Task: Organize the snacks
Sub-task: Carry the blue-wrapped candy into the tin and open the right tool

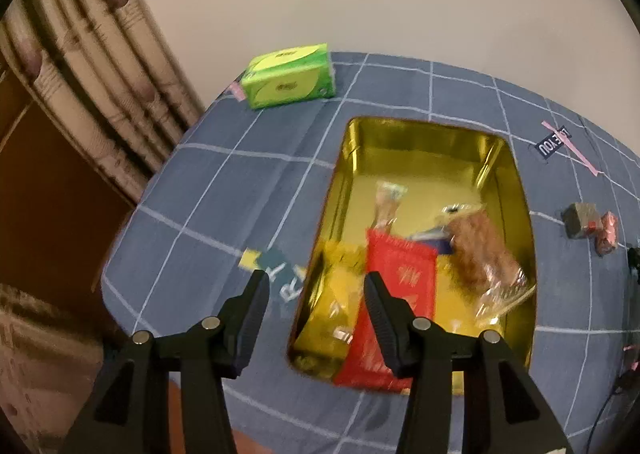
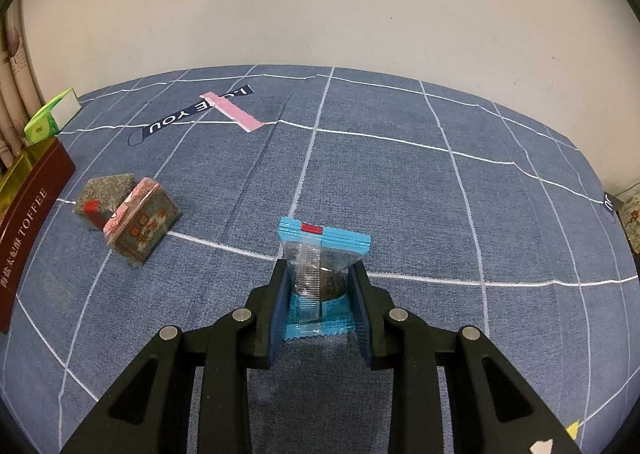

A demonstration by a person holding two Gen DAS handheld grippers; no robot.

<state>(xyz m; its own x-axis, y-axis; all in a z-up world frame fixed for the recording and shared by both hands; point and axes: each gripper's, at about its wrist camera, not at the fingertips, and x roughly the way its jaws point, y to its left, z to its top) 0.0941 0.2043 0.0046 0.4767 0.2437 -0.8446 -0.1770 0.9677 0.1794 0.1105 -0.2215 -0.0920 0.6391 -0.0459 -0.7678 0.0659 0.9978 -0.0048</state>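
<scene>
Left wrist view: my left gripper (image 1: 316, 286) hangs with its jaws apart and nothing between them. No earlier picture lets me speak of any motion. Just ahead and to its right sits the gold tin (image 1: 516, 189), open, holding a red packet (image 1: 396, 294), a yellow packet (image 1: 340, 294) beside it and a clear bag of brown snacks (image 1: 480, 250) (all somewhat blurred). Far ahead to the left lies a green tissue pack (image 1: 290, 75) on the blue checked cloth (image 1: 224, 189).

On the right wrist view, my right gripper (image 2: 320, 286) is clamped narrowly on a blue-wrapped snack (image 2: 322, 266), which stands upright between the pads. Ahead to its left, well apart, two small wrapped blocks touch each other: a grey one (image 2: 102, 193) and a pink-edged one (image 2: 142, 221). Further left stands the tin's dark red wall. Nothing blocks the cloth directly ahead.
</scene>
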